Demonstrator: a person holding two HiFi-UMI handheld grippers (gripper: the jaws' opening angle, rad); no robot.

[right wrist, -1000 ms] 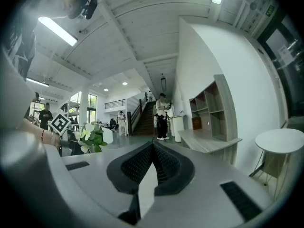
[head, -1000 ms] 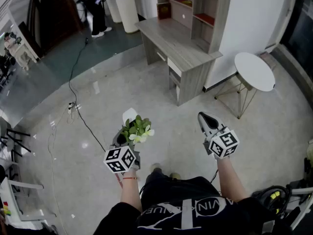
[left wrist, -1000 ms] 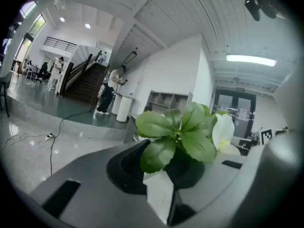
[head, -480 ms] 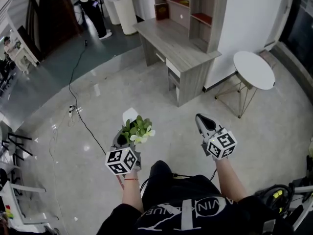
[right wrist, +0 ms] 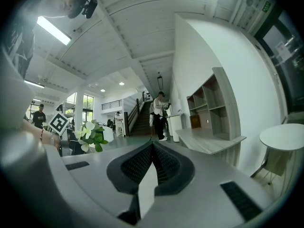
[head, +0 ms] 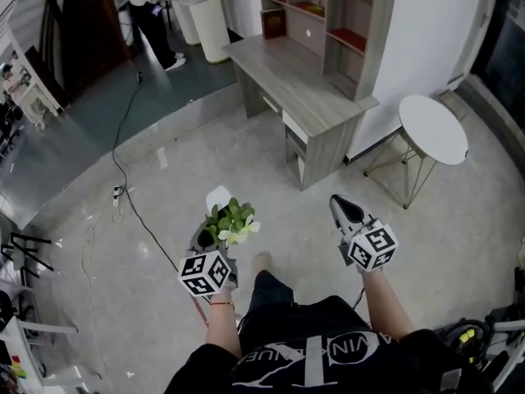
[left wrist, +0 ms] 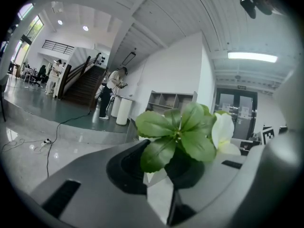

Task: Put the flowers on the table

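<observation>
A small bunch of flowers (head: 230,222) with green leaves and pale blooms stands upright in my left gripper (head: 207,238), which is shut on its stem. In the left gripper view the flowers (left wrist: 183,137) fill the space above the closed jaws. My right gripper (head: 345,213) is held out level beside it, shut, with nothing in it; its jaws meet in the right gripper view (right wrist: 152,164), where the flowers (right wrist: 90,135) show at the left. A grey wooden desk (head: 302,89) with a shelf unit stands ahead, and a round white table (head: 433,129) lies to its right.
A black cable (head: 135,195) runs across the glossy floor on the left. A person (head: 156,19) stands by a white bin (head: 209,15) at the back. Chairs and stands crowd the left edge. Equipment with cables (head: 472,335) lies at the lower right.
The view has shifted a little closer to the desk. Both grippers keep their pose and the flowers stay held in the left one. A foot now shows between the arms.
</observation>
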